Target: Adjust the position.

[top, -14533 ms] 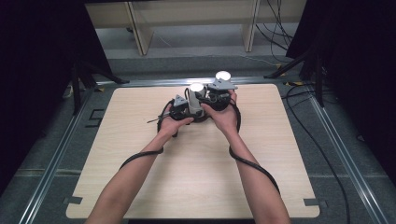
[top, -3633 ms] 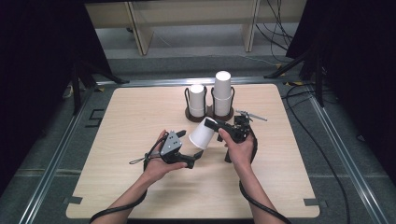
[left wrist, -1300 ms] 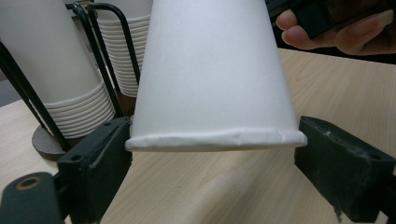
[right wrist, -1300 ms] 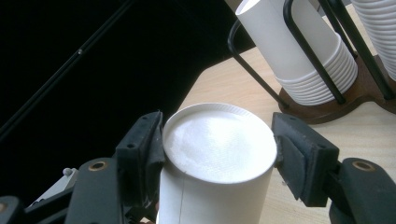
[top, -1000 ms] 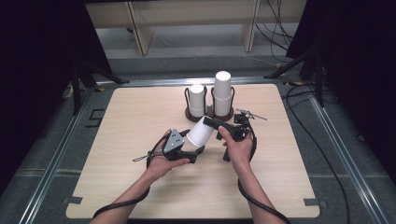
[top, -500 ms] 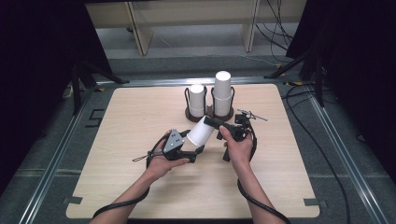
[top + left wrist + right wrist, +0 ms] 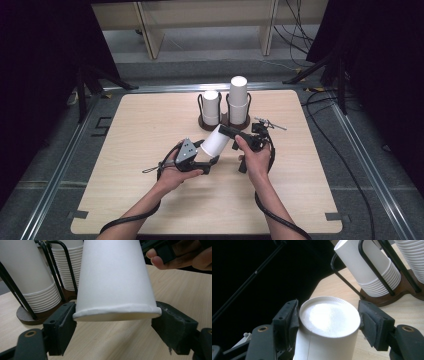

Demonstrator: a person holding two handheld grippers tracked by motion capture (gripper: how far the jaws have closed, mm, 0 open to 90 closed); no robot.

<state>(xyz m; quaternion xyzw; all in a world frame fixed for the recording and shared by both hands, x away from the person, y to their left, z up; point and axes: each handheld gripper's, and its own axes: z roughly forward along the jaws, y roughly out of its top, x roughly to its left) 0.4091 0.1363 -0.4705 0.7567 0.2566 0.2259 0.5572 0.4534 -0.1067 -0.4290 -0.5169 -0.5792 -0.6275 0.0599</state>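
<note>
A white paper cup (image 7: 216,141) hangs tilted above the table between both grippers. In the left gripper view the cup (image 7: 112,277) has its rolled rim between the jaws. My left gripper (image 7: 116,325) has just been closing, and both pads now touch that rim. My right gripper (image 7: 329,320) sits around the cup's flat base (image 7: 329,317). Its jaws have just been opening a little, and the pads still lie against the base. From above, the left gripper (image 7: 210,157) is at the lower left of the cup and the right gripper (image 7: 226,131) at its upper right.
A dark wire rack (image 7: 222,122) at the table's far middle holds two stacks of white cups (image 7: 211,107) (image 7: 238,100), just beyond the hands. The wooden table (image 7: 150,200) has metal rails along its sides. Shelving and cables lie behind it.
A few seconds ago only the right gripper held the cup, and the left one was lower and apart. Now the left jaws are at the rim. Over the last second both hands stayed put.
</note>
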